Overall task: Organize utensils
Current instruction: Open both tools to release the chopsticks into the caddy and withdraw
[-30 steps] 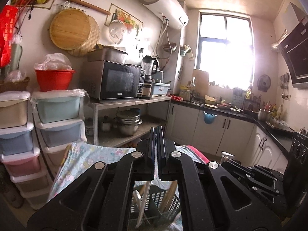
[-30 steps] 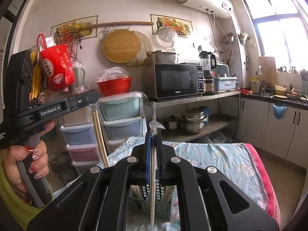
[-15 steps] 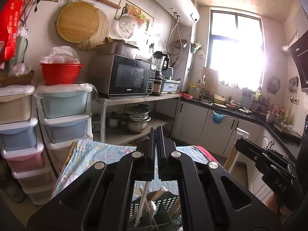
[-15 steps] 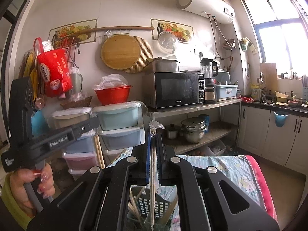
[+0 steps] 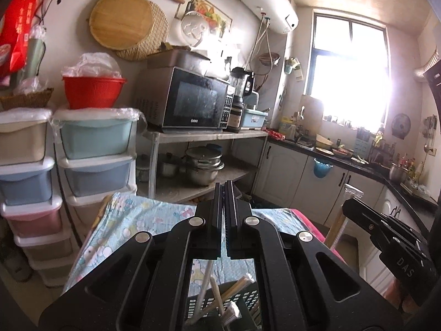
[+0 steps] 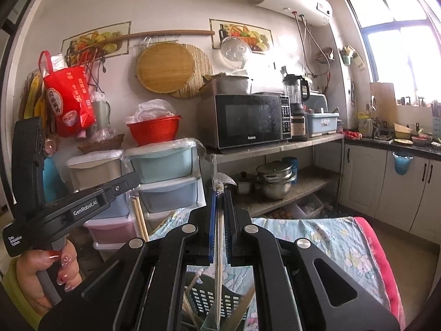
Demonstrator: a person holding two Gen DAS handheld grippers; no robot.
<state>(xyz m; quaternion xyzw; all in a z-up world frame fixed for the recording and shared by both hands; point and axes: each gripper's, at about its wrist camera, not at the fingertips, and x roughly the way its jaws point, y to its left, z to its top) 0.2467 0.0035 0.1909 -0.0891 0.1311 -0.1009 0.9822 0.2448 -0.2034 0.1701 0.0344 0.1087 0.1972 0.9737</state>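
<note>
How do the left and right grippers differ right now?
The left gripper is shut on a pair of bare wooden chopsticks; the right gripper is shut on plastic-wrapped chopsticks. The left one's chopsticks show only from the right wrist view, hanging beside the stacked drawers; the right one's hang above the black slotted basket. Both are black and held over the floral cloth.

Black grippers (image 6: 220, 220), silver screws, white "GenRobot.AI" lettering; hand (image 6: 41, 273): red decorated nails, yellow-green sleeve.
</note>
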